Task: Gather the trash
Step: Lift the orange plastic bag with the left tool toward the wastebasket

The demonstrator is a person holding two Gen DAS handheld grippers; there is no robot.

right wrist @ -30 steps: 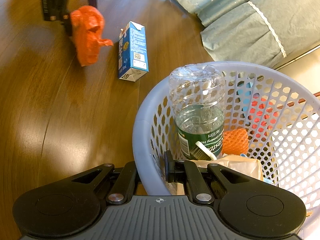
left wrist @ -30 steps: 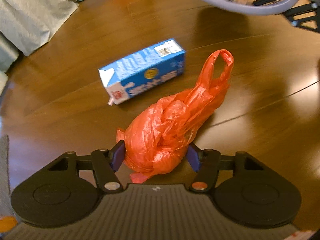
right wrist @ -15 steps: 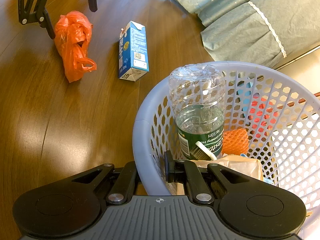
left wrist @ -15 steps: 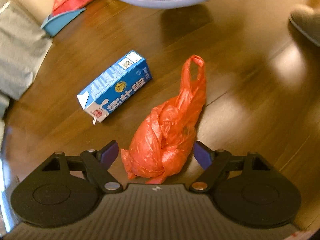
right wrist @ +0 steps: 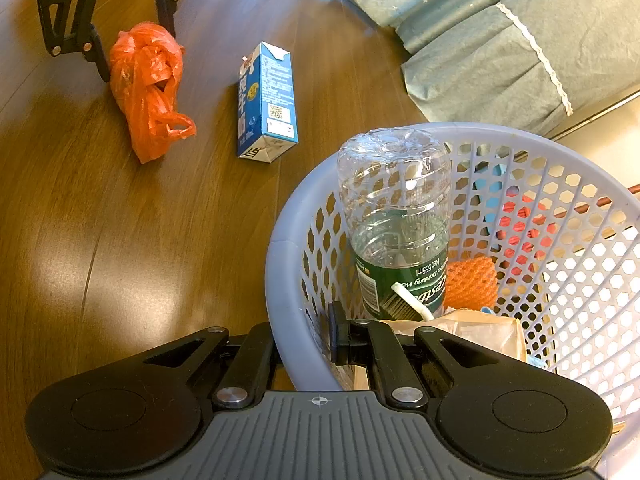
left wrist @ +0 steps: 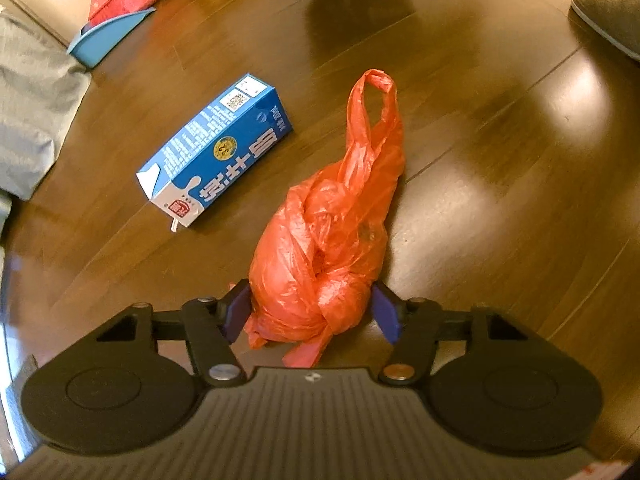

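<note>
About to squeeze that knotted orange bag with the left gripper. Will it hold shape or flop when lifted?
The orange plastic bag looks thin and crinkled, so it will probably compress between the left gripper fingers. Its loose handle loop would likely dangle. It seems light for its bulk.

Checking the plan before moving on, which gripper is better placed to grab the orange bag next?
Left. The left gripper already straddles the orange bag, jaws open on either side of its knotted end. The right gripper is shut on the basket rim, so it's occupied.
</note>
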